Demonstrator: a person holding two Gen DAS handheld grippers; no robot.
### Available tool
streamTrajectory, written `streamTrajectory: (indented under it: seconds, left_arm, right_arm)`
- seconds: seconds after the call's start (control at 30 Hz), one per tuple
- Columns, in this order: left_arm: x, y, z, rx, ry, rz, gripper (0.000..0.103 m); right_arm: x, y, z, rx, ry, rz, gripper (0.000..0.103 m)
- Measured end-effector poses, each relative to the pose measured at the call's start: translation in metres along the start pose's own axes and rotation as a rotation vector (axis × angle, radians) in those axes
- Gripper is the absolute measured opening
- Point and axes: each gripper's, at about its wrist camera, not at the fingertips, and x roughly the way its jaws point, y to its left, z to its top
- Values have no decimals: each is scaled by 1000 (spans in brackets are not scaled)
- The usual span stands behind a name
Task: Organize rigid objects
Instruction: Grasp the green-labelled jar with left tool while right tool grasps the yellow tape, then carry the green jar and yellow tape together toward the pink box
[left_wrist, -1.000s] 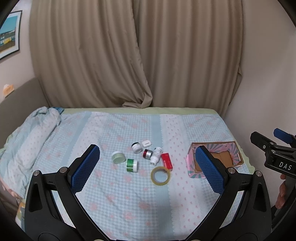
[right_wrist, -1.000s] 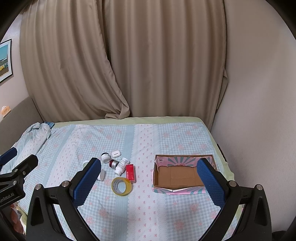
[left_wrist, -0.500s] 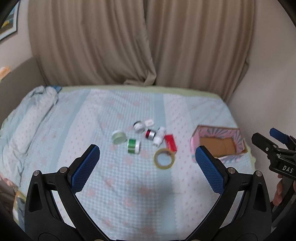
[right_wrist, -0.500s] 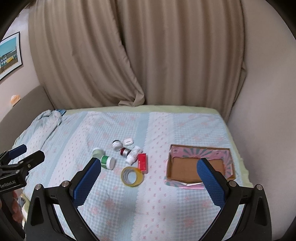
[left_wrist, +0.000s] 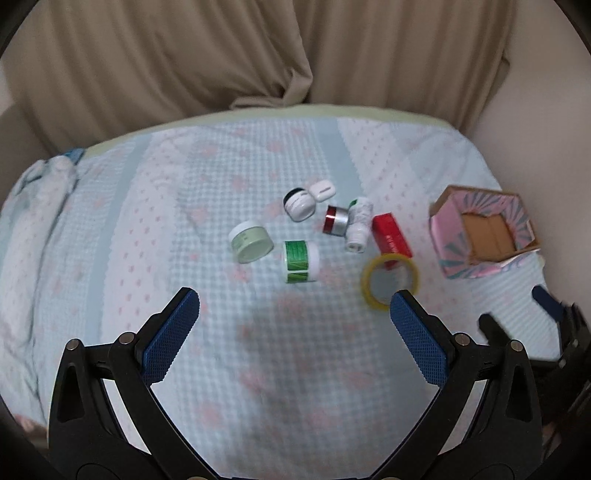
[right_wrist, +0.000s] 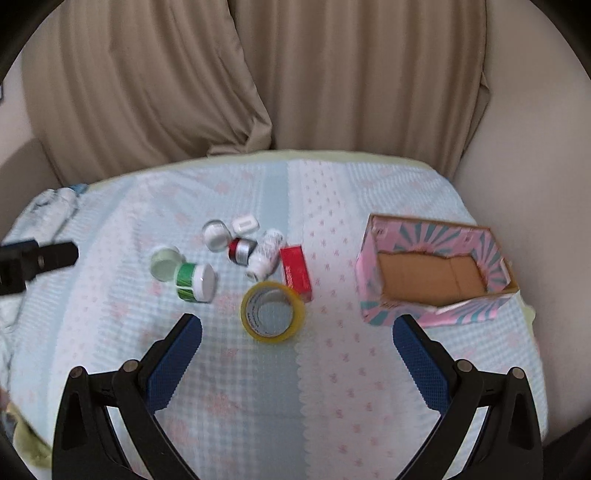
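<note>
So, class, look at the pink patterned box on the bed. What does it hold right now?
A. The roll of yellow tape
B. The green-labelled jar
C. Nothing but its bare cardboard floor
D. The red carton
C: the pink box shows only bare brown cardboard inside, while the tape roll, red carton and green-labelled jar lie on the bedspread outside it.

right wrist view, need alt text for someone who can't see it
The open right gripper hovers over a bed, aimed at a yellow tape roll. Small jars, a white bottle and a red box cluster behind; an empty pink cardboard box sits right.
</note>
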Motion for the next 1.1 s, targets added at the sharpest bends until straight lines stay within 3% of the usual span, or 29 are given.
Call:
streamTrajectory:
  seconds: [0.2, 0.37, 0.53, 0.63, 0.73, 0.8, 0.87, 0.9, 1.1]
  left_arm:
    - [106, 15, 6, 50, 59, -43, 102]
    - [186, 12, 0, 58, 103, -82, 102]
    - [238, 9, -5, 45, 135, -100, 99]
    - [257, 6, -7, 53, 136, -105, 96]
    - [270, 3, -9, 64, 143, -100, 87]
    - [276, 3, -10, 61, 154, -104, 69]
    - [278, 2, -10, 60, 163, -132, 62]
    - [278, 0, -11, 66, 160, -128, 61]
    - [275, -5, -12, 96, 144, -104, 58]
  right_arm:
    - [88, 41, -27, 36, -19, -101, 103]
    - [150, 51, -45, 97, -41, -169, 103]
    - [197, 59, -55, 75, -29, -225, 103]
    - [213, 58, -56, 63, -31, -236, 103]
    - [222, 56, -55, 87, -28, -240, 103]
    - [224, 55, -53, 84, -36, -250, 103]
    - [225, 55, -52, 77, -42, -257, 102]
    - [225, 55, -51, 72, -48, -248, 97]
    - [224, 53, -51, 80, -34, -232, 97]
